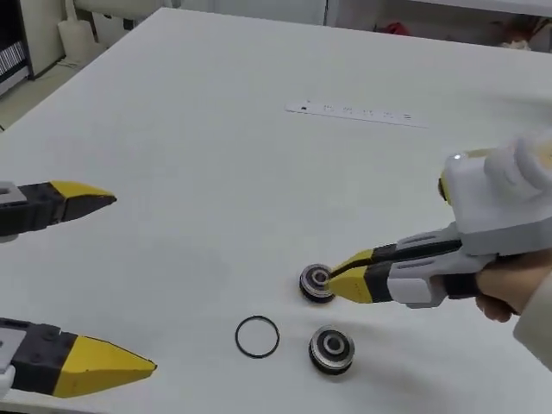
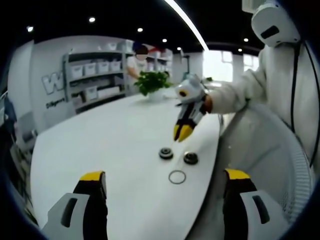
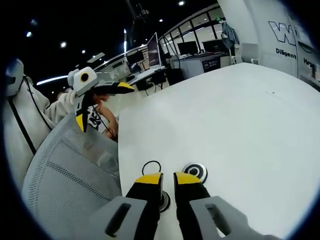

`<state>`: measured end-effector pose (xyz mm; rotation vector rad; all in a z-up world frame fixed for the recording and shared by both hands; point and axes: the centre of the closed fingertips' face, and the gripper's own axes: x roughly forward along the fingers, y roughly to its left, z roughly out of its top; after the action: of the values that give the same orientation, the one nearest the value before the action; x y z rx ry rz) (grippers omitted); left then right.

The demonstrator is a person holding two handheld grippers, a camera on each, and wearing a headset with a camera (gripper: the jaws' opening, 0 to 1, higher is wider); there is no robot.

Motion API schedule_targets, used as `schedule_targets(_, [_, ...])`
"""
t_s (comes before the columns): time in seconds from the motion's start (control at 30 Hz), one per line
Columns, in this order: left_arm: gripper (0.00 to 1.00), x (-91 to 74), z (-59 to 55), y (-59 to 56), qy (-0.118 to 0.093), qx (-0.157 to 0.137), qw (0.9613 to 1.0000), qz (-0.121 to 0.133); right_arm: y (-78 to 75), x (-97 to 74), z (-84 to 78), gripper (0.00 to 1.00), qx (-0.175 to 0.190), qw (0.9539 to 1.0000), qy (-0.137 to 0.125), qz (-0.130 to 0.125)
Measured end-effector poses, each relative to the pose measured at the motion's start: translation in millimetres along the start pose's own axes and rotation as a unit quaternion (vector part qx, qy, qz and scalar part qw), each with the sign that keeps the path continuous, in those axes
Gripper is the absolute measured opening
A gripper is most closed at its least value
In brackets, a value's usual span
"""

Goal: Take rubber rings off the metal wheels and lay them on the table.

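The right gripper (image 1: 335,278) has its jaws nearly closed, tips touching one metal wheel (image 1: 314,285). The left gripper (image 2: 164,174) is wide open; a loose rubber ring (image 2: 170,177) lies ahead between its jaws.

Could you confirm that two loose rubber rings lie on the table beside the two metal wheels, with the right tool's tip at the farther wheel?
Not quite: the head view shows one loose rubber ring on the table, not two. The rest stands: a nearer wheel and a farther wheel, with the right tool at the farther one.
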<state>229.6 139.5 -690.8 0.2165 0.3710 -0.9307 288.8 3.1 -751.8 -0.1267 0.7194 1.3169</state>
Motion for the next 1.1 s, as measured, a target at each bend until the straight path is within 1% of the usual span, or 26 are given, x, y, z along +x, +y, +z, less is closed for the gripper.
schedule_targets(0.1, [0.98,2.1,4.4,-1.2,0.002,0.006,1.0000,-0.001,-1.1,-9.0,-1.0,0.06,-0.001,1.0000,-0.006,-0.004])
schedule_targets(0.23, [0.97,5.2,9.2,-4.4,0.003,0.008,0.9999,-0.006,-1.6,-16.0,-3.0,0.07,-0.002,0.9999,-0.011,-0.006])
schedule_targets(0.37, [0.96,9.0,15.3,-8.6,0.001,0.010,0.9999,-0.011,-0.1,-20.0,-11.7,0.09,-0.003,0.9999,-0.010,-0.007])
schedule_targets(0.57, [0.94,14.1,24.4,-14.6,0.007,0.023,0.9994,-0.023,1.8,-21.9,-20.8,0.12,0.000,0.9999,-0.009,-0.006])
schedule_targets(0.7, [0.93,18.8,32.0,-20.3,0.006,0.029,0.9990,-0.034,3.2,-22.1,-25.1,0.13,0.000,0.9999,-0.010,-0.005])
schedule_targets(0.87, [0.91,26.6,40.7,-25.6,0.006,0.038,0.9983,-0.044,4.7,-21.3,-31.1,0.13,-0.004,1.0000,-0.004,-0.003])
schedule_targets(1.03, [0.88,35.5,45.4,-30.7,0.011,0.043,0.9972,-0.060,7.2,-18.3,-36.4,0.13,-0.008,1.0000,0.000,0.003])
schedule_targets(1.1, [0.87,40.3,49.0,-33.7,0.012,0.054,0.9962,-0.067,8.4,-16.2,-40.3,0.13,-0.014,0.9999,0.007,0.005])
